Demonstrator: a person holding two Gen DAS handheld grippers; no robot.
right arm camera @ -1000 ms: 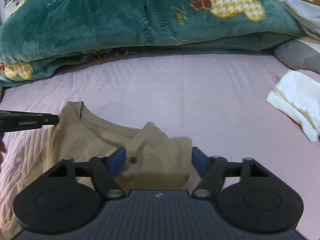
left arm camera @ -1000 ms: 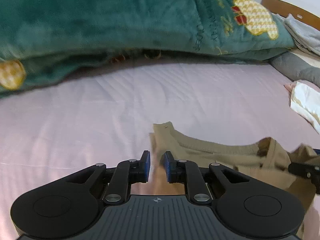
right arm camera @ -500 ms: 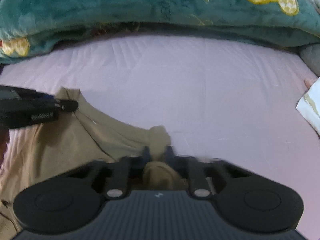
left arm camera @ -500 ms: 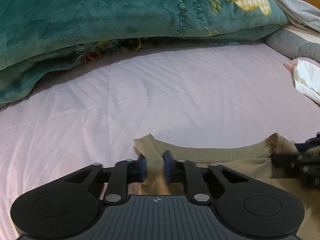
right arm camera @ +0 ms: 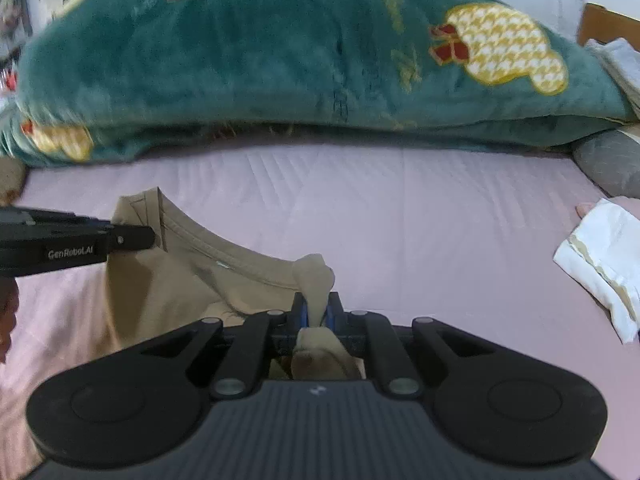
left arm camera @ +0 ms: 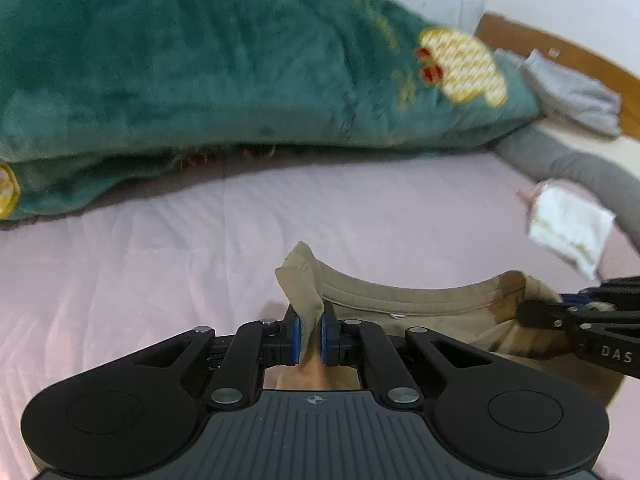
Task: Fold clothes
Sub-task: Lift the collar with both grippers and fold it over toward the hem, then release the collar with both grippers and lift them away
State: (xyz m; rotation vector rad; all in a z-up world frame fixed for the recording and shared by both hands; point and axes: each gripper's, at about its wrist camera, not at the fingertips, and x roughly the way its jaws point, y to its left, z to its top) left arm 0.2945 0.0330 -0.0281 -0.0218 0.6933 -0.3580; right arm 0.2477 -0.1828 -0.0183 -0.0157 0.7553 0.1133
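Note:
A tan shirt [left arm camera: 400, 308] lies on the pink bed sheet [left arm camera: 160, 264] with its neckline facing away from me. My left gripper [left arm camera: 308, 332] is shut on the left shoulder corner of the shirt, and a flap of fabric stands up between the blue pads. My right gripper [right arm camera: 316, 314] is shut on the other shoulder of the shirt [right arm camera: 172, 280], with a bunch of cloth poking up from the jaws. The collar hangs in a curve between the two grips. Each view shows the other gripper's tip at the fabric: the right gripper [left arm camera: 536, 314] and the left gripper [right arm camera: 146, 238].
A thick green plush blanket [left arm camera: 200, 80] with yellow patches is heaped across the far side of the bed. A folded white cloth [left arm camera: 568, 228] lies at the right, with grey garments [left arm camera: 580, 168] and a wooden headboard [left arm camera: 560, 48] behind it.
The right jaws went from wide open to shut on the shirt's shoulder. The left jaws closed on the other shoulder. Both grippers have risen, lifting the neckline off the sheet.

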